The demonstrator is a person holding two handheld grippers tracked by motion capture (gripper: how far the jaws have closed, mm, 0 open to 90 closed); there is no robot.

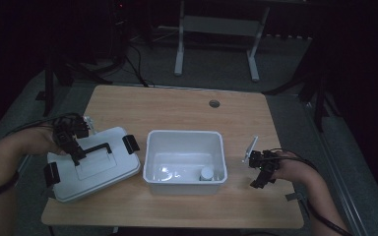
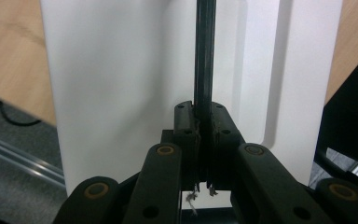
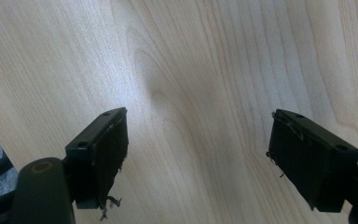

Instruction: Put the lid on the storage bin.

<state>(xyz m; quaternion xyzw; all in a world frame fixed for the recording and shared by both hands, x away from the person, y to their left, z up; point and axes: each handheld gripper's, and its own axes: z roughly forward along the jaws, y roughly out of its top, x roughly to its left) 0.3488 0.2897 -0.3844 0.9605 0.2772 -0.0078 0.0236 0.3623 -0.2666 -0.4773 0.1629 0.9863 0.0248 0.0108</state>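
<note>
while the left claw pinched the thin black handle of the white lid, that lid lay flat on the wooden tabletop, just left of the open white bin. its jaws were closed tight on the bar in the left gripper view. the right claw stood wide and held nothing, over bare wood to the right of the bin. a small white jar sat inside the bin.
</note>
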